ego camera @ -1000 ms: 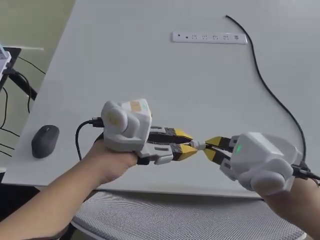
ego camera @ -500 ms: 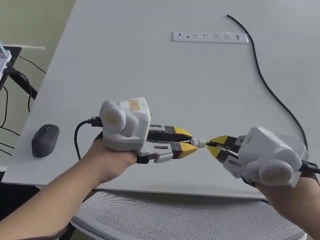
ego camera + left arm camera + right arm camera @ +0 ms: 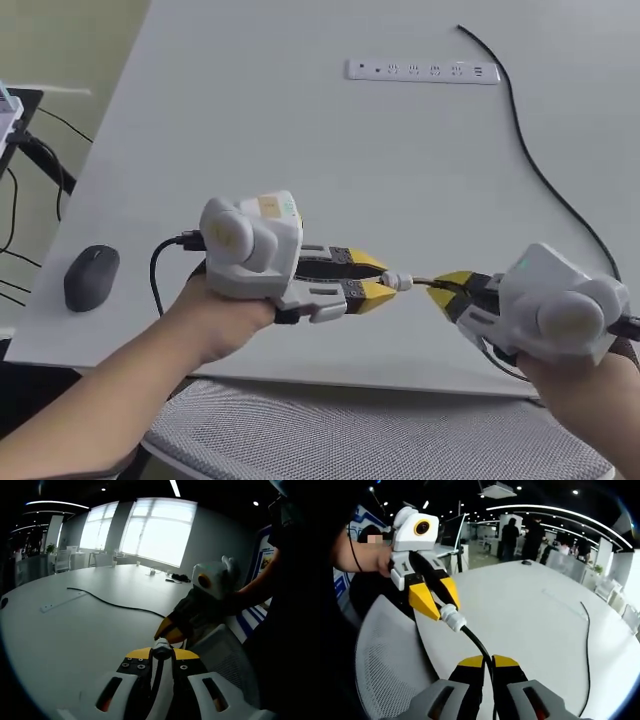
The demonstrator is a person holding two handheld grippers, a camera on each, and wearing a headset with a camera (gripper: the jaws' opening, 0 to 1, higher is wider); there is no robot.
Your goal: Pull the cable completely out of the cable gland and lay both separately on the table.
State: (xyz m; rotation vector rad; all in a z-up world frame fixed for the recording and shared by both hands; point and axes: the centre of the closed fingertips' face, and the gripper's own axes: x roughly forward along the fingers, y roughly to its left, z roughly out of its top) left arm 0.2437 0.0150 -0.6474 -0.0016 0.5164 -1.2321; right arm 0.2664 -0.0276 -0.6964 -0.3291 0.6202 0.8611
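Observation:
A small white cable gland (image 3: pixel 397 283) is pinched in the yellow tips of my left gripper (image 3: pixel 378 284), held in the air just above the table's near edge. A black cable (image 3: pixel 422 284) runs out of the gland to the right, where my right gripper (image 3: pixel 447 288) is shut on it. In the left gripper view the gland (image 3: pixel 161 647) sits between the shut jaws of the left gripper (image 3: pixel 161 656). In the right gripper view the cable (image 3: pixel 472 637) leads from the right gripper (image 3: pixel 487 661) up to the gland (image 3: pixel 451 616).
A white power strip (image 3: pixel 422 71) lies at the far side of the grey table (image 3: pixel 250 130), and its black cord (image 3: pixel 545 180) trails down the right side. A dark mouse (image 3: pixel 91 278) rests at the left edge. A mesh chair seat (image 3: pixel 350 440) sits below the near edge.
My right gripper has moved to the right with the cable, so more black cable shows between it and the gland. The left gripper has stayed about where it was.

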